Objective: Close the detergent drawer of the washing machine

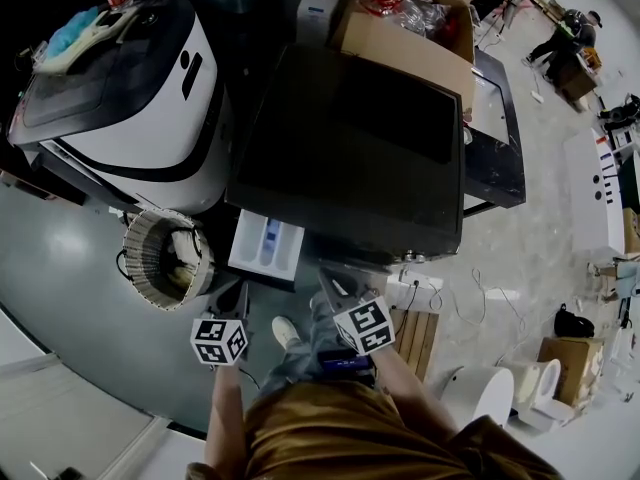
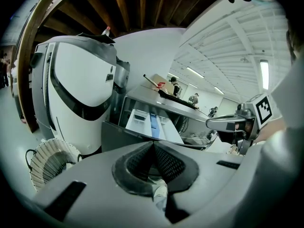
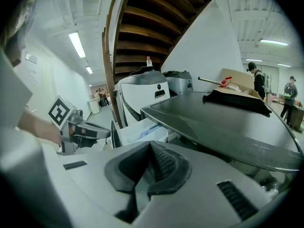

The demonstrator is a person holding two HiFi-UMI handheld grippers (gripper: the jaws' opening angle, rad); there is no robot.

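The washing machine has a dark flat top. Its white detergent drawer, with a blue compartment, stands pulled out at the front left corner. My left gripper hovers just in front of the drawer, slightly left of it, jaws shut and empty. My right gripper hangs to the drawer's right under the machine's front edge, also shut on nothing. In the left gripper view the drawer lies straight ahead beyond the closed tips. The right gripper view shows the drawer ahead to the left of its closed tips.
A large white appliance stands left of the washer, with a round woven basket on the floor below it. A cardboard box sits on the washer's far edge. Cables and white rolls lie on the floor at right.
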